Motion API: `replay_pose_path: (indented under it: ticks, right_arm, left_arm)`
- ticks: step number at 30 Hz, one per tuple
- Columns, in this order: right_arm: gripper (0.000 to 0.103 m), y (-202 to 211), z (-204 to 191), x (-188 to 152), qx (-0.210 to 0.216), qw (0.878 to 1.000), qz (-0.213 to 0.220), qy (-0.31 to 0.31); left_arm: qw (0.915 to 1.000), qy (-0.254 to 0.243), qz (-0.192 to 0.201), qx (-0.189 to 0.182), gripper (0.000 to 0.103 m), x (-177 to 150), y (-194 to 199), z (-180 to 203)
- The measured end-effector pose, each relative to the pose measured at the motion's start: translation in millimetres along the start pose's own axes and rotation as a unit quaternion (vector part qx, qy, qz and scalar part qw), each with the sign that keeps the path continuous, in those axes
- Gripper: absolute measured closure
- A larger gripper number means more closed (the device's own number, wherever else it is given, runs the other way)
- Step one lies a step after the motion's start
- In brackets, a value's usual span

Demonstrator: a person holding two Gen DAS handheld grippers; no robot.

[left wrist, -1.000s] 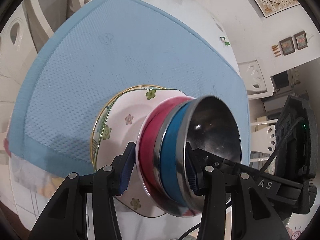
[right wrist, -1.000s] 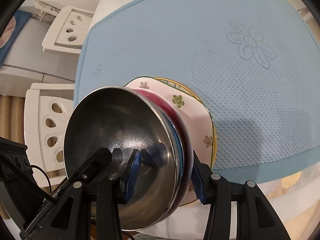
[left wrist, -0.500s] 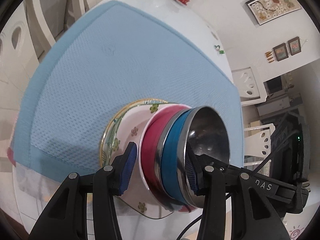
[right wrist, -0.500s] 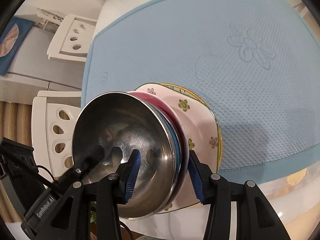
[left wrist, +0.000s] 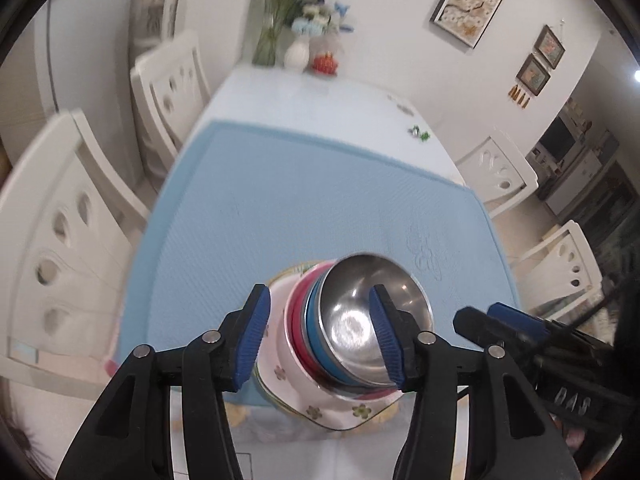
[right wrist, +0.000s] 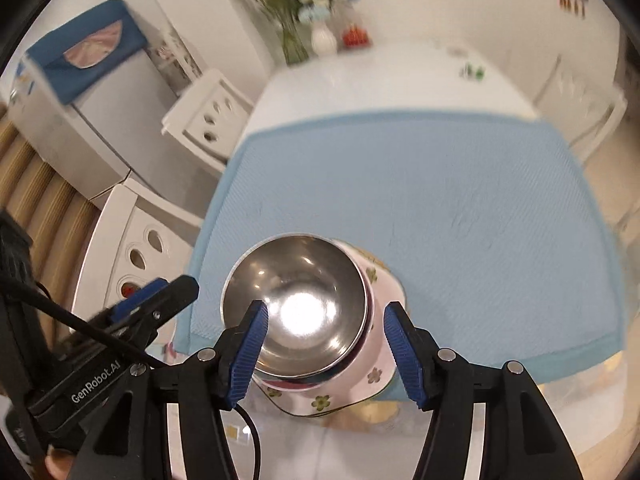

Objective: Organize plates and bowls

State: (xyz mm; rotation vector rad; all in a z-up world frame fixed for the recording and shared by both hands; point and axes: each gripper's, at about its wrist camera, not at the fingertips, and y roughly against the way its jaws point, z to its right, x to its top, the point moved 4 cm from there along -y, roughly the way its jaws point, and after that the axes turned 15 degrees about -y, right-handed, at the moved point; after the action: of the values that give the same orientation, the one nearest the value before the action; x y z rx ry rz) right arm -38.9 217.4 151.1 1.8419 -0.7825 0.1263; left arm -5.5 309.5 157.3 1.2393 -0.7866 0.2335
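A stack stands at the near edge of the blue mat [left wrist: 304,200]: a steel bowl [left wrist: 372,320] nested in a blue bowl [left wrist: 314,320] and a red bowl [left wrist: 294,316], on a pink flowered plate [left wrist: 340,404] over a yellow-rimmed plate. The stack also shows in the right wrist view, with the steel bowl [right wrist: 296,308] on the flowered plate [right wrist: 376,360]. My left gripper [left wrist: 320,340] is open, above and short of the stack. My right gripper [right wrist: 324,348] is open, likewise raised over it. Both are empty.
The mat covers a white table [left wrist: 304,96] with a vase of flowers [left wrist: 298,52] and a small red object [left wrist: 325,62] at the far end. White chairs [left wrist: 52,240] stand on both sides. A grey cabinet [right wrist: 80,120] stands to the left.
Both grippers have let go of the stack and pulled back and up. The stack now stands alone on the mat, and the views show much more of the room.
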Motion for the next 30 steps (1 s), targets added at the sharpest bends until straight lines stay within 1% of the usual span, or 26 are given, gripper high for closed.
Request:
replay_pose_path:
  ticks: [2,4,5,6,7,9,11,12,13,16,20,22,25,30]
  right_arm:
    - [0.045,10,-4,-2,-0.001,1.000,0.020,0.013]
    - [0.045,20,-10,-3,0.000,0.999,0.042,0.023]
    - [0.044,25,-11,-4,0.001,0.998,0.052,0.025]
    - [0.044,32,-10,-5,0.000,0.998,0.063,0.027]
    - [0.039,36,-9,-5,-0.002,0.997,0.071,0.029]
    - [0.030,37,-9,-5,-0.008,0.997,0.075,0.029]
    - [0.030,33,-7,-6,-0.013,0.997,0.073,0.026]
    - [0.030,31,-5,-7,-0.017,0.997,0.069,0.024]
    - [0.030,28,-4,-8,-0.026,0.997,0.063,0.022]
    - [0.030,16,0,-9,-0.053,0.998,0.037,0.021]
    - [0.030,11,4,-15,-0.070,0.997,0.019,0.023]
    - [0.030,9,4,-18,-0.079,0.996,0.014,0.031]
    - [0.030,7,3,-23,-0.088,0.995,0.011,0.041]
    - [0.030,4,5,-27,-0.088,0.995,0.001,0.038]
  left_arm:
    - [0.9998,-0.010,0.011,0.015,0.052,8,11,4]
    - [0.9990,-0.023,0.032,0.023,0.048,19,24,10]
    - [0.9982,-0.028,0.043,0.030,0.039,23,31,12]
    - [0.9972,-0.032,0.056,0.039,0.034,25,39,13]
    - [0.9961,-0.035,0.066,0.047,0.033,27,45,13]
    - [0.9953,-0.040,0.074,0.048,0.033,28,50,14]
    - [0.9949,-0.047,0.076,0.047,0.033,26,52,18]
    - [0.9943,-0.050,0.077,0.054,0.033,24,52,19]
    - [0.9938,-0.052,0.076,0.063,0.033,23,51,20]
    - [0.9936,-0.053,0.068,0.072,0.033,16,46,23]
    - [0.9947,-0.047,0.053,0.075,0.033,10,39,22]
    - [0.9958,-0.038,0.046,0.070,0.033,8,35,19]
    - [0.9964,-0.033,0.038,0.069,0.033,4,31,19]
    - [0.9954,-0.036,0.035,0.082,0.033,-1,30,19]
